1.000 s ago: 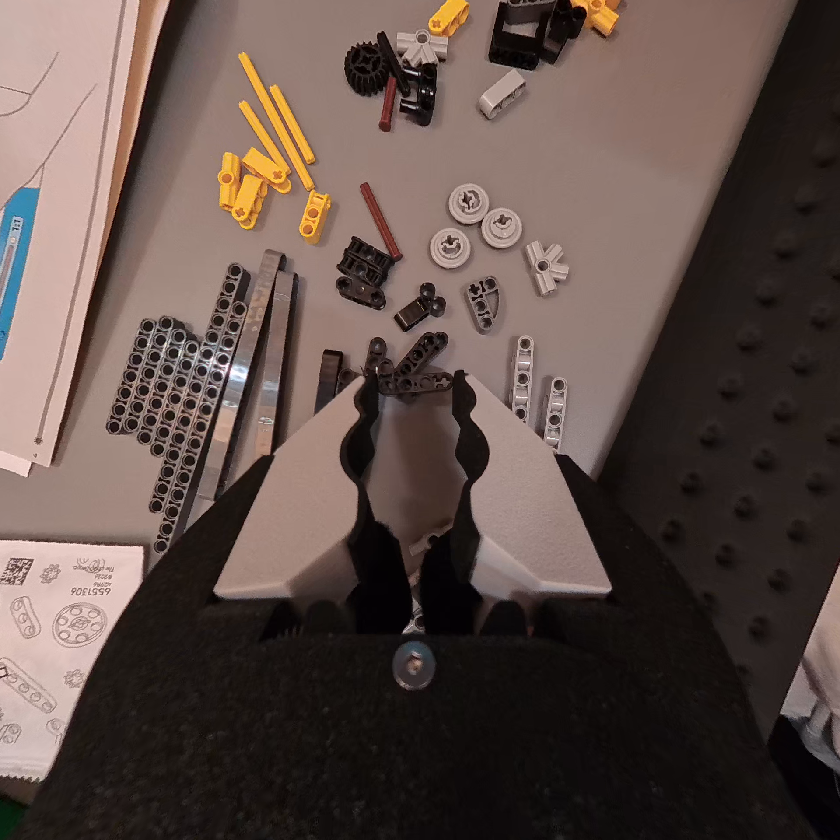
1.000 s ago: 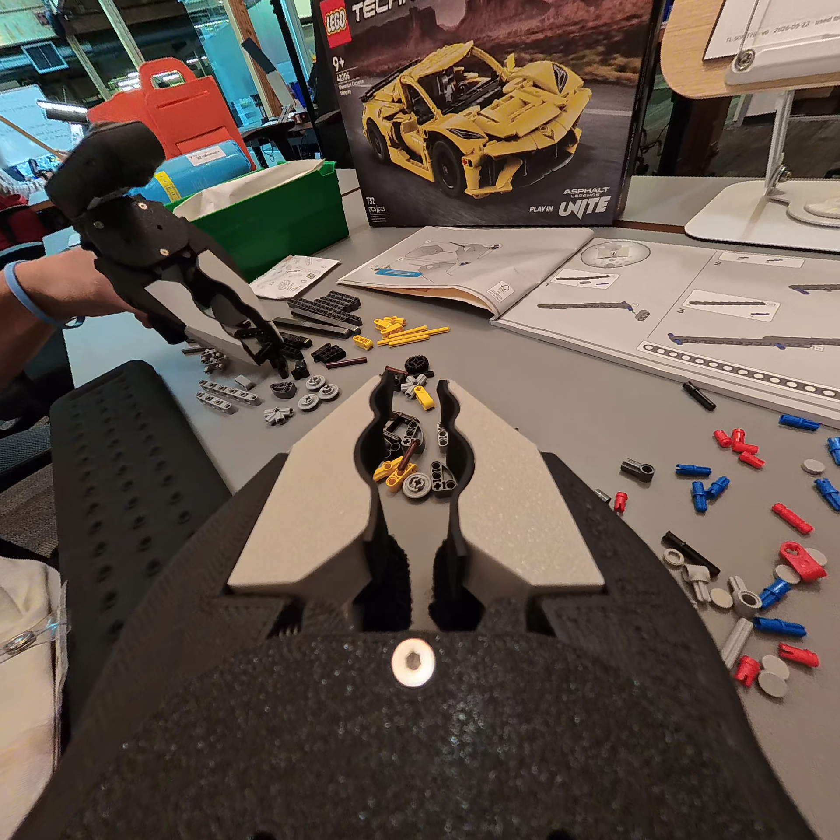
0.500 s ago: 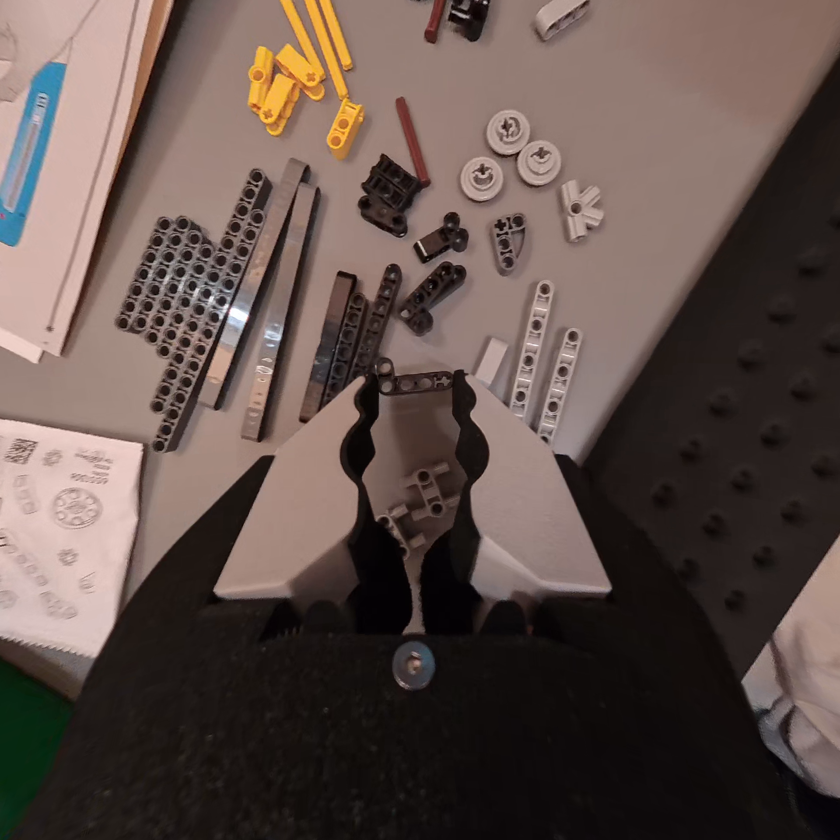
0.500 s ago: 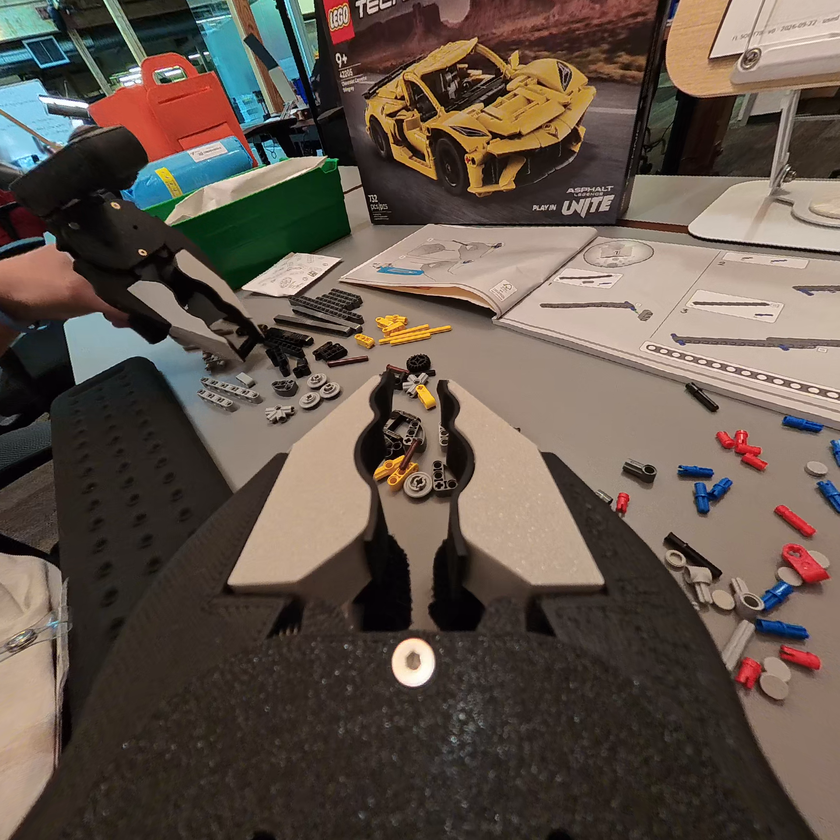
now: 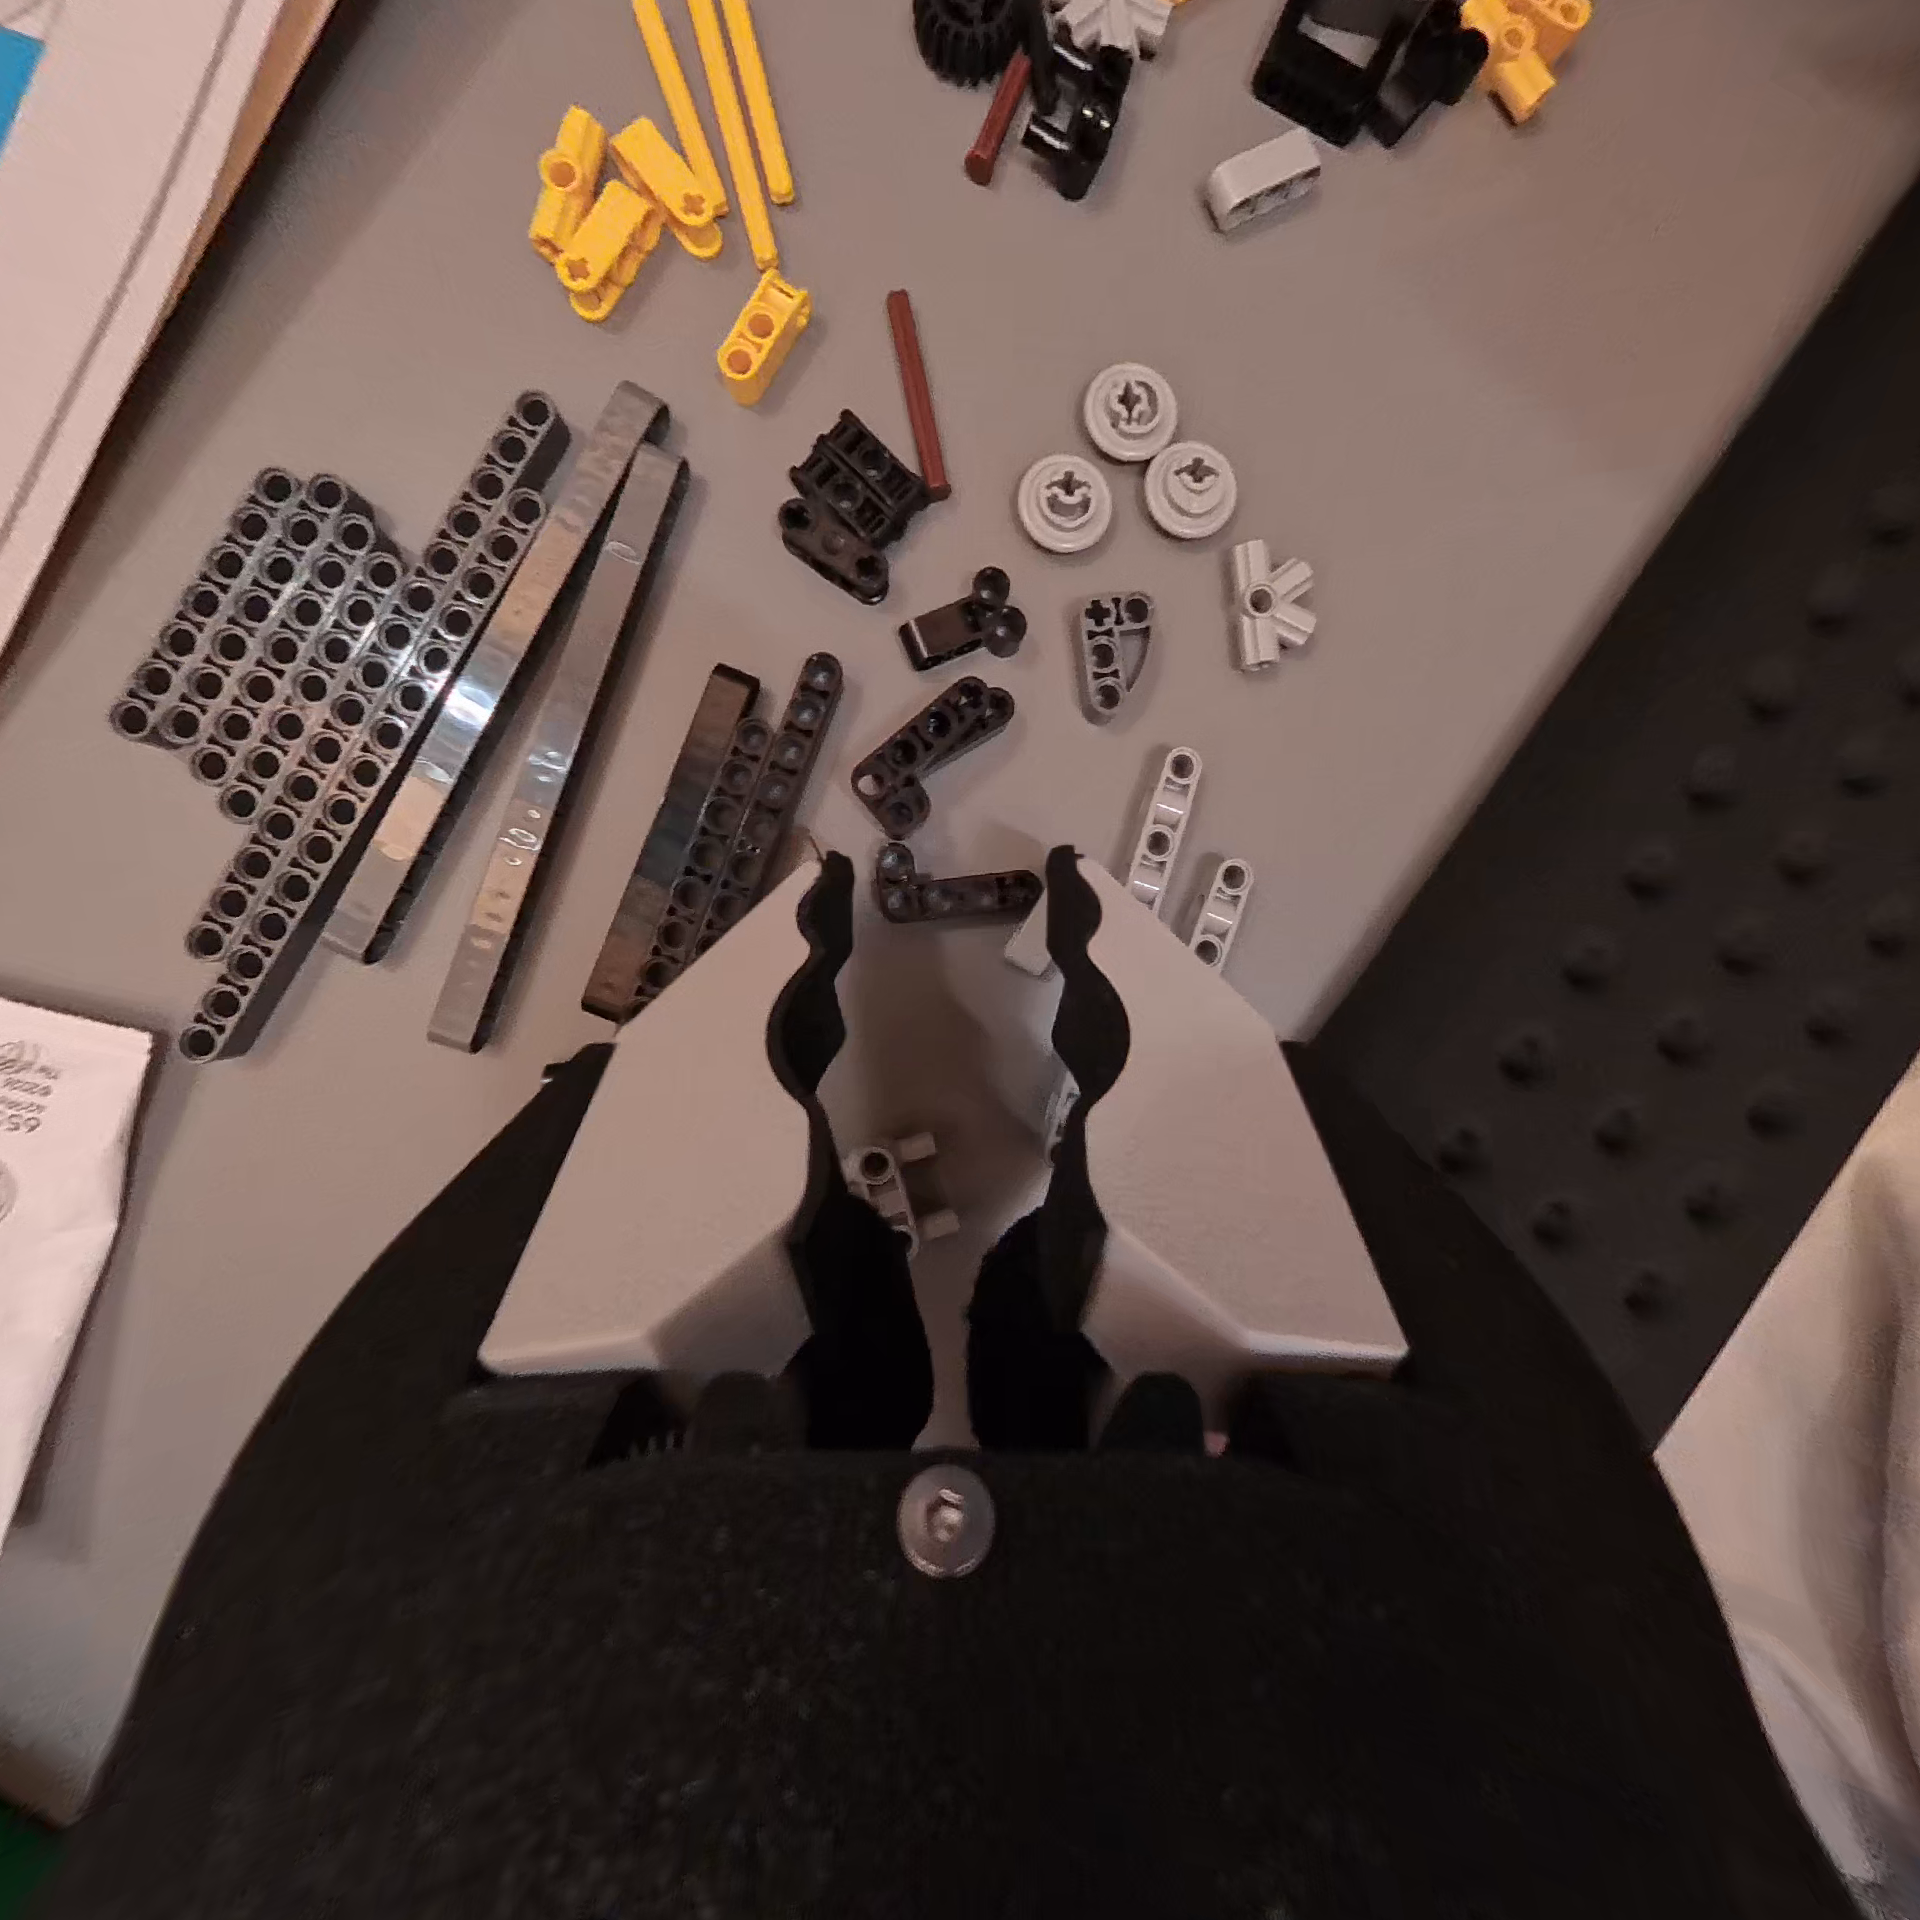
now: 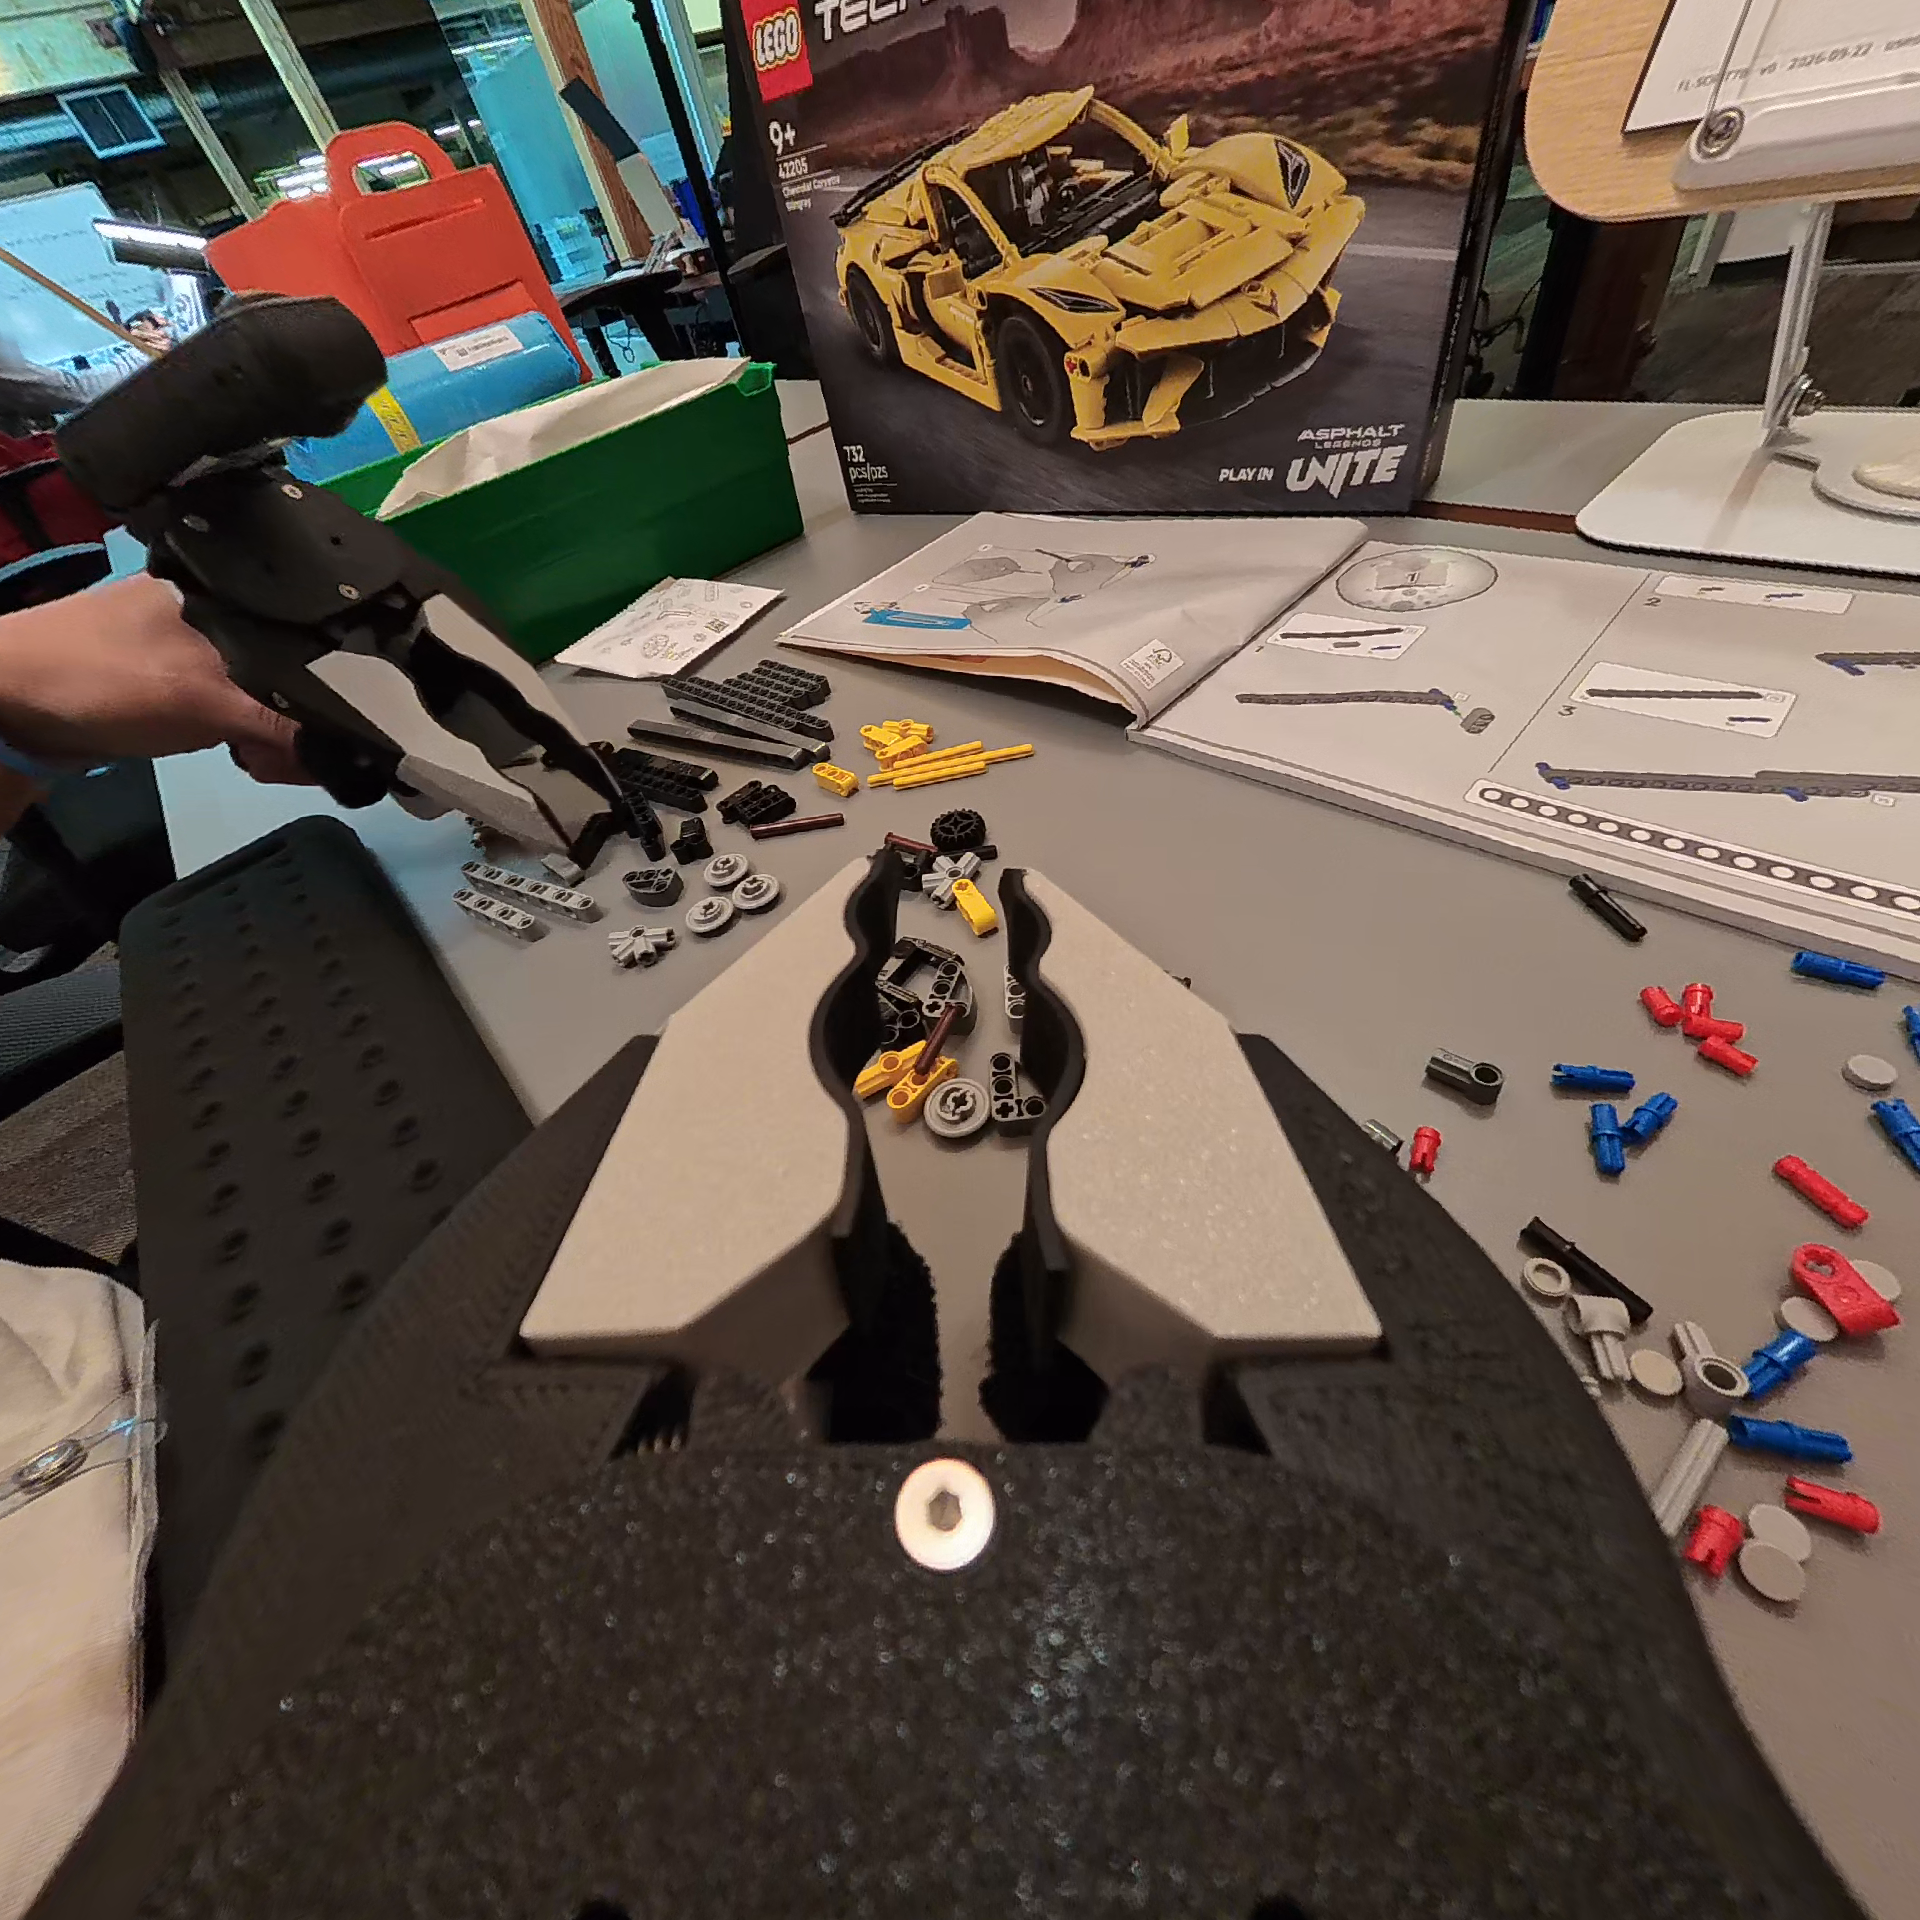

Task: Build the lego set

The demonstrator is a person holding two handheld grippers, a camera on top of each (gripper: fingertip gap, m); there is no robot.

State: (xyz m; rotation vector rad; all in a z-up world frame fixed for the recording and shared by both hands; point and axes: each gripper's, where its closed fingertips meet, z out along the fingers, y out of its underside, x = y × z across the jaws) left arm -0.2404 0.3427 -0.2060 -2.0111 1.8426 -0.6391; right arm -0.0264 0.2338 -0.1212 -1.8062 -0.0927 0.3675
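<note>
Early stage of the build: parts sorted, nothing yet joined. The left tongs (image 5: 945, 868) stand wide over the desk (image 5: 1403, 436), holding nothing; a dark L-beam (image 5: 951, 891) lies on the desk just ahead of and between their tips, untouched as far as this steep view allows. Just ahead of it lies a second bent beam (image 5: 930, 753). To the left of the tips lie three short black beams (image 5: 717, 831), and farther left the long beams (image 5: 343, 707) in a loose raft. To the right of the tips lie two pale liftarms (image 5: 1184, 847). Farther ahead are three grey discs (image 5: 1127, 462), a brown axle (image 5: 916, 395) and a cluster of yellow parts (image 5: 665, 177). A small grey connector (image 5: 894, 1184) lies on the desk deep between the fingers, loose.

The right tongs (image 6: 940, 894) hover part open and empty above a second heap of small parts (image 6: 935, 1049), well apart from the left tongs. To their right red and blue pins (image 6: 1704, 1091) are scattered singly. Beyond the tips the manual (image 6: 1558, 707) lies open at its first steps, with the box (image 6: 1122, 249) upright behind it and a green bin (image 6: 623, 509) to its left.

Judged from this layout, no sub-assembly exists anywhere on the desk: every beam, pin and axle lies separate. Unpacking and sorting appear done; picking the first beam, pinning it and all later steps remain.
</note>
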